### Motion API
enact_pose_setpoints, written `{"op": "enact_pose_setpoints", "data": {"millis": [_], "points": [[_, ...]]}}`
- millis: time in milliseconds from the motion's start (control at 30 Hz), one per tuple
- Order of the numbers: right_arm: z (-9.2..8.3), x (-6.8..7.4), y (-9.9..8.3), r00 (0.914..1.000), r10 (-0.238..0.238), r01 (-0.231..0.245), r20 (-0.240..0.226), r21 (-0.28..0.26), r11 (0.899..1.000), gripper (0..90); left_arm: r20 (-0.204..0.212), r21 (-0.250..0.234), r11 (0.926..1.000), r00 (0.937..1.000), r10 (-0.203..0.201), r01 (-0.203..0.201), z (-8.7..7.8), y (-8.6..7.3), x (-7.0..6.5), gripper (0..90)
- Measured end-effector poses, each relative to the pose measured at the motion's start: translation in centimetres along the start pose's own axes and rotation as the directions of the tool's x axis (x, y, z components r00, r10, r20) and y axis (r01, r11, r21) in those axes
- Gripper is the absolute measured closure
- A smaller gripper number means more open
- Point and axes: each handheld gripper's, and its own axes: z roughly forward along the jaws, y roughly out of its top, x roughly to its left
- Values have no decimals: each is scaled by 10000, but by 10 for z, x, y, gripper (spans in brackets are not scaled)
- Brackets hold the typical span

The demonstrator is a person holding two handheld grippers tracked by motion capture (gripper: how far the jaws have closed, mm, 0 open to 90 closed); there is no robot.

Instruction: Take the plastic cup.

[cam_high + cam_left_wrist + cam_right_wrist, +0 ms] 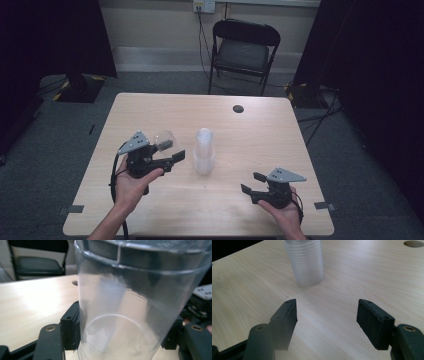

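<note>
A clear plastic cup stands between the jaws of my left gripper, whose pads press on its lower wall; the cup shows left of the table's middle. A stack of clear plastic cups stands upright in the middle of the table, just right of the held cup. My right gripper hovers near the front right of the table, open, with bare wood between its jaws. The cup stack stands ahead of it, a little to the left.
The light wooden table has a round cable hole near its far edge. A black folding chair stands beyond the table. Dark curtains hang at both sides. Tape marks lie at the front corners.
</note>
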Motion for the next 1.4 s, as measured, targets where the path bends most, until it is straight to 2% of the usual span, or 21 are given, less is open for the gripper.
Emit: {"op": "enact_pose_setpoints", "data": {"millis": [100,167,233,333,500,567,600,667,767,867,900,933,967,1033,1100,1200,1300,1333,1400], "points": [[3,5,1,9998,-166,164,-149,-111,9998,329,110,166,9997,9998,-179,177,3,-10,-3,341],[6,9,1,9991,-417,416,-107,-118,9991,331,17,212,9995,9997,-227,227,4,-12,-4,342],[10,12,1,9988,-343,337,-352,-200,9992,324,238,346,9991,9994,-253,245,6,-18,-7,342],[15,19,4,9980,-493,476,-405,-419,9980,322,481,496,9974,9973,-549,525,7,-25,-9,342],[25,38,13,9945,-1043,1045,59,-559,9930,349,631,823,9940,9950,-771,718,11,-34,-12,340],[31,47,13,9904,-1330,1310,-366,-522,9900,392,651,856,9930,9940,-876,819,12,-35,-13,341],[34,51,13,9898,-1335,1312,-498,-462,9903,392,799,878,9916,9915,-1026,955,12,-35,-13,341],[38,58,15,9866,-1399,1352,-840,-594,9890,416,823,888,9894,9891,-1222,1149,11,-35,-14,341],[44,67,20,9819,-1582,1504,-1043,-784,9855,432,943,850,9869,9849,-1450,1371,11,-35,-15,348],[49,75,27,9814,-1625,1521,-1026,-1027,9830,442,994,866,9835,9809,-1674,1591,10,-34,-15,357],[51,77,28,9802,-1662,1542,-1077,-1120,9817,450,1083,870,9798,9760,-1891,1802,11,-35,-15,357],[54,79,30,9787,-1722,1585,-1117,-1216,9798,462,1112,927,9786,9748,-1936,1837,11,-35,-14,358],[55,81,30,9782,-1735,1589,-1141,-1269,9791,466,1152,972,9729,9686,-2204,2099,11,-36,-14,358],[59,84,31,9785,-1706,1535,-1160,-1427,9778,487,1180,1035,9690,9646,-2357,2241,12,-36,-14,358],[62,86,30,9784,-1684,1485,-1199,-1590,9760,520,1308,1121,9588,9526,-2745,2609,12,-37,-13,360],[64,88,29,9754,-1872,1654,-1161,-1749,9706,551,1382,1165,9513,9439,-3000,2853,12,-38,-11,360],[63,88,31,9727,-2066,1826,-1062,-1998,9627,573,1584,1250,9363,9250,-3454,3282,13,-38,-10,360],[62,88,32,9713,-2125,1864,-1067,-2128,9591,581,1609,1247,9331,9211,-3546,3374,13,-38,-10,360],[62,88,34,9690,-2241,1965,-1038,-2257,9542,588,1795,1258,9227,9064,-3825,3644,14,-39,-9,359]]}}
